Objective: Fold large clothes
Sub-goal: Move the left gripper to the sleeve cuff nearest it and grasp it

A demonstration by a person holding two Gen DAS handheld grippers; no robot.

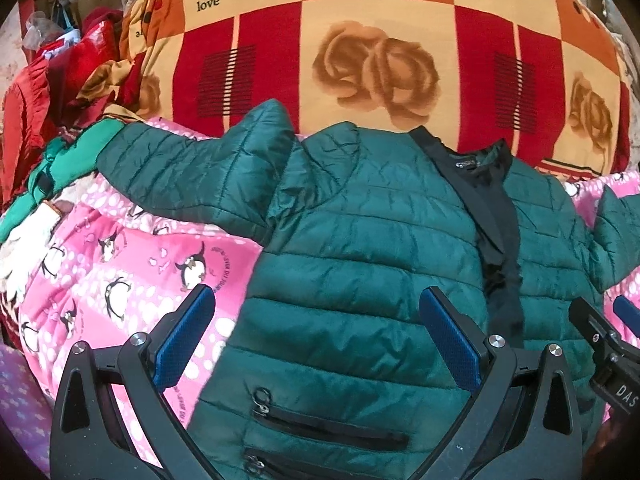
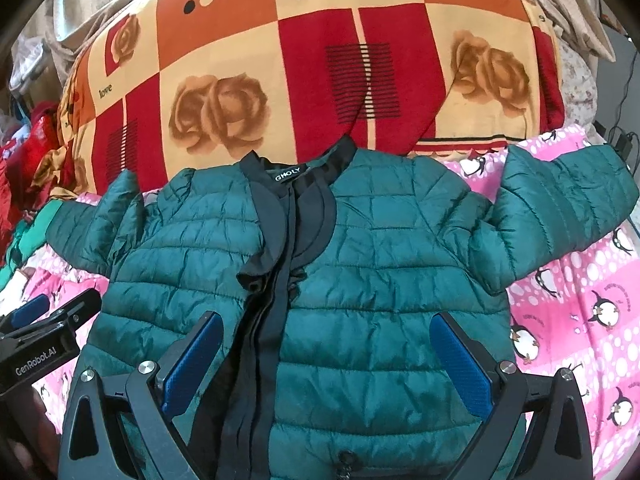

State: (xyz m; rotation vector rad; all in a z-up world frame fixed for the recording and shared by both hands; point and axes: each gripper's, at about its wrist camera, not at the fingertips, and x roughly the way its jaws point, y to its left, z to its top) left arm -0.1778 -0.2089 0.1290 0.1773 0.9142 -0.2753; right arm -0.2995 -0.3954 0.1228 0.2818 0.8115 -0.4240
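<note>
Over the dark green quilted puffer jacket (image 1: pixel 360 248), spread front-up with sleeves out for folding, left gripper (image 1: pixel 316 336) and right gripper (image 2: pixel 328 360) hover, jaws apart.

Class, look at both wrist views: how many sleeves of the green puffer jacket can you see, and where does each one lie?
2. One sleeve stretches out to the jacket's left over the pink penguin blanket; the other sleeve reaches right over that blanket. Neither looks folded in.

The quilted jacket (image 2: pixel 360 264) is deep teal with black trim down its front. It lies on a pink penguin-print sheet (image 2: pixel 572 304) dotted white. Behind, a blanket (image 2: pixel 280 80) — red, orange and cream checks, tan roses. Blue gripper pads (image 1: pixel 184 336).
</note>
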